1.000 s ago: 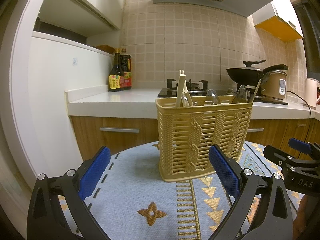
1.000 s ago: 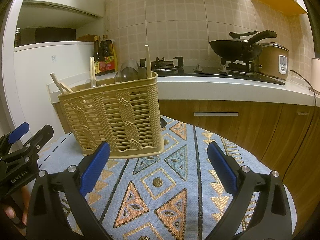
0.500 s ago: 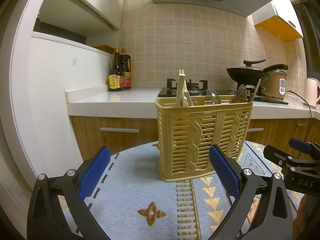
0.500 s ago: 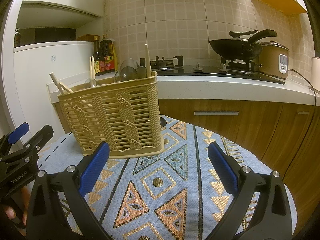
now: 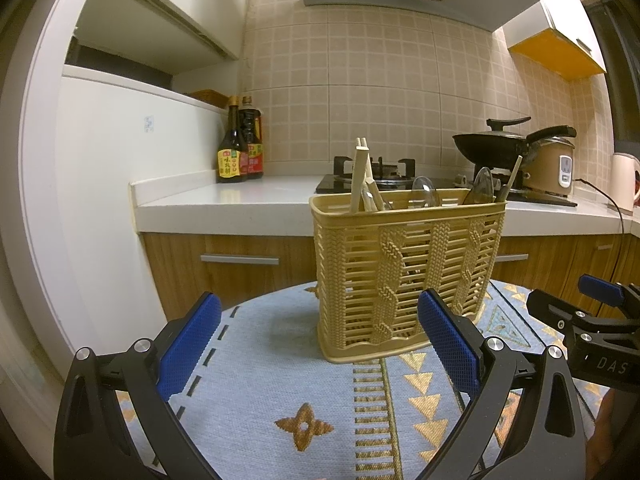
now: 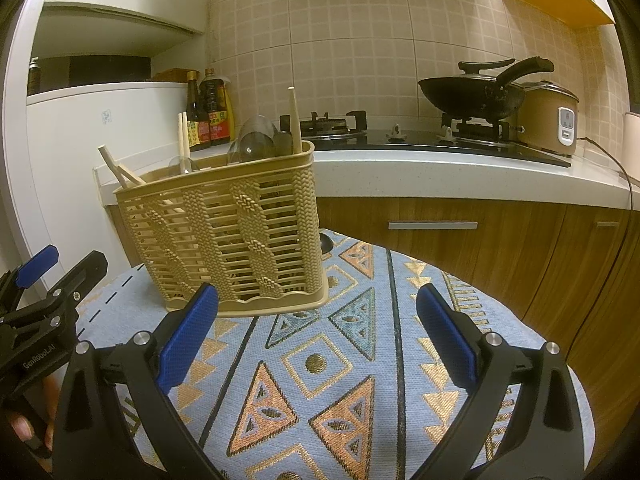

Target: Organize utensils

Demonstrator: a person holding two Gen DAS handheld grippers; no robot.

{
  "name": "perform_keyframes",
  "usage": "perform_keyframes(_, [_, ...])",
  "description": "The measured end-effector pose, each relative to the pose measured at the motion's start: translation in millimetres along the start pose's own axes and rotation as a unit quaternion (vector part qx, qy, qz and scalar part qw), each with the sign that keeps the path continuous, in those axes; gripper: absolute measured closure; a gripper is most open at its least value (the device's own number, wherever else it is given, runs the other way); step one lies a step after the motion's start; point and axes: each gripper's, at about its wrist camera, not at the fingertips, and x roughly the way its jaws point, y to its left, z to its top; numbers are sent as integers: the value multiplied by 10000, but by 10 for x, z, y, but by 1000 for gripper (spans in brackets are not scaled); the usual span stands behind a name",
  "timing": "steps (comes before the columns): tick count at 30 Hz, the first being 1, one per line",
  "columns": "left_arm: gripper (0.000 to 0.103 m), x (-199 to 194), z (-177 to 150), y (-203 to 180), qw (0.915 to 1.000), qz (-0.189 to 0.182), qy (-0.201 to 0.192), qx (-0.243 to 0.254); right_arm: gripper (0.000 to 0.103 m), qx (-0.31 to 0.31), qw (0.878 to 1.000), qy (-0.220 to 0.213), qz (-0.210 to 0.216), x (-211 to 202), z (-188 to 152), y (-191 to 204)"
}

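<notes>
Basket [image 5: 404, 272] stands upright on patterned cloth [image 5: 280, 392], holding chopsticks [image 5: 360, 176] and spoons [image 5: 480, 186] (handles down). Left tool [image 5: 320, 344] and right tool [image 6: 318, 336] both spread wide, empty, hovering near basket, not touching.

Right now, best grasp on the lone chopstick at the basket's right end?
Probably pinch the chopstick on its bare upper shaft from above with the right gripper, open. It stands near upright, clear above the basket rim; clear spoons crowd its left.
</notes>
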Motion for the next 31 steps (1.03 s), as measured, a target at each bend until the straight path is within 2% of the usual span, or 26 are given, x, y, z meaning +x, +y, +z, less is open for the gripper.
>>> perform_keyframes(17, [8,4,-1,6,10000,-14,40,19,8,40,10000,-24,-41,-13,9,-2])
perform_keyframes(23, [8,36,7,6,10000,-54,78,-10,8,-88,9973,-694,-242,-251,0,48])
perform_keyframes(28, [8,69,2,7,9995,-208,216,-24,8,-111,9983,-539,-210,-219,1,64])
perform_keyframes(31, [8,45,-7,-26,9996,-224,161,51,8,-52,9986,-483,-207,-203,17,35])
